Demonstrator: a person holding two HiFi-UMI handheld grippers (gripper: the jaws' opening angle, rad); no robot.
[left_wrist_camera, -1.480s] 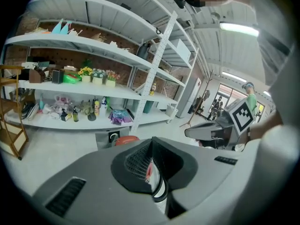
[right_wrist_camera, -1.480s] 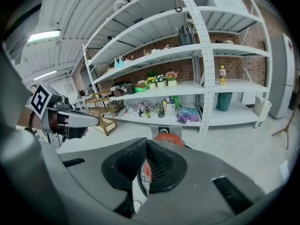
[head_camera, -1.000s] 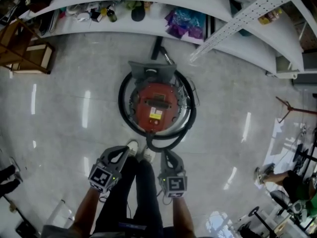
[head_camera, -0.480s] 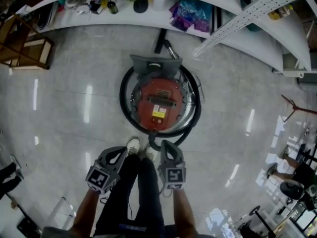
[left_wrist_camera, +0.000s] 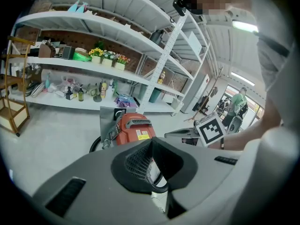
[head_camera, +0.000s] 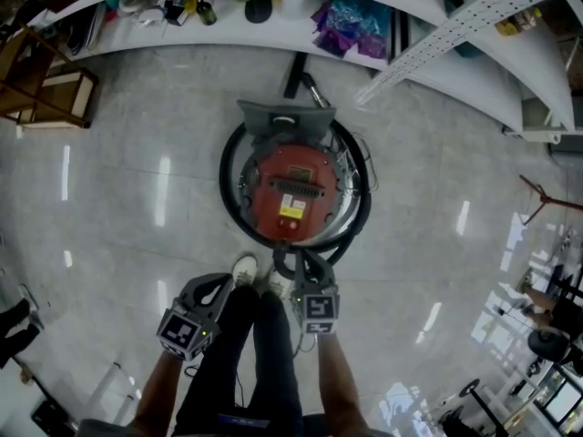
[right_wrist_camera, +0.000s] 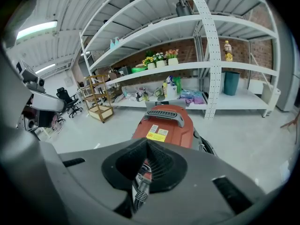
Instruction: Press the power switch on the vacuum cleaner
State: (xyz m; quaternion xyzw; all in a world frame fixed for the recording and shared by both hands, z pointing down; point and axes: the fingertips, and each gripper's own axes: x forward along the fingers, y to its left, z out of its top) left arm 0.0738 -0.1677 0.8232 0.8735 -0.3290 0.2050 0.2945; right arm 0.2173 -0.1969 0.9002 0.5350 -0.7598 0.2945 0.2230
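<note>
Fingers (right_wrist_camera: 161, 161) of right gripper (right_wrist_camera: 147, 142) meet; overhead, hose (head_camera: 226, 178) rings vacuum cleaner (head_camera: 291, 189).

Glossy pale floor (head_camera: 137, 198), red vacuum cleaner (head_camera: 291, 194) standing on it, black hose (head_camera: 355, 230) coiled around, wooden stand (head_camera: 50, 94) nearby.

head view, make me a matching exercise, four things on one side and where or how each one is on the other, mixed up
1 vacuum cleaner
2 hose
3 wooden stand
4 right gripper

A upper left, beside the shelf
B jaws together, tip close to the hose
C red, mid-floor
D looped around the vacuum cleaner

Pairs: 1-C, 2-D, 3-A, 4-B
</note>
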